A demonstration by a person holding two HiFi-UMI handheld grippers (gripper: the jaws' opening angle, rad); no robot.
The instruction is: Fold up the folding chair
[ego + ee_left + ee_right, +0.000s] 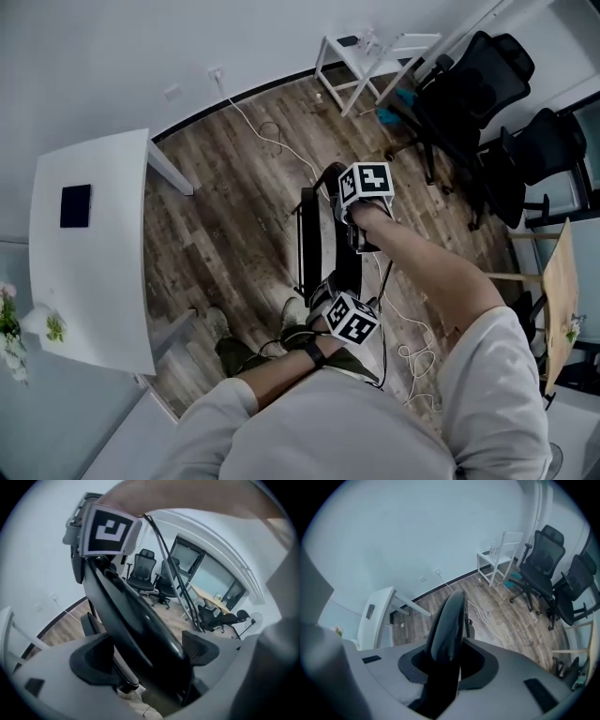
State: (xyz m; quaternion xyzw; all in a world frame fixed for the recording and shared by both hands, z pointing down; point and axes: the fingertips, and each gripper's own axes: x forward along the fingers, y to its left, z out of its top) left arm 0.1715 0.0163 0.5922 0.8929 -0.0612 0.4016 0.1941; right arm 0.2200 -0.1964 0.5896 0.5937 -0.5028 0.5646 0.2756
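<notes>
A black folding chair (309, 244) stands on the wood floor in front of me, its seat and back close together. In the head view my right gripper (354, 234) points down onto the chair's top, and my left gripper (328, 289) is at the near lower part. In the right gripper view the pads close round the curved black panel of the chair (450, 620), so the right gripper (447, 663) is shut on it. The left gripper (147, 653) is likewise shut on a black chair panel (136, 620), with the right gripper's marker cube (108, 529) above it.
A white table (89, 244) stands at the left. A small white stand (370, 56) is by the far wall. Black office chairs (487, 103) crowd the right, beside a wooden tabletop (561, 281). White cables (272, 141) trail across the floor. My shoes (220, 328) are below the chair.
</notes>
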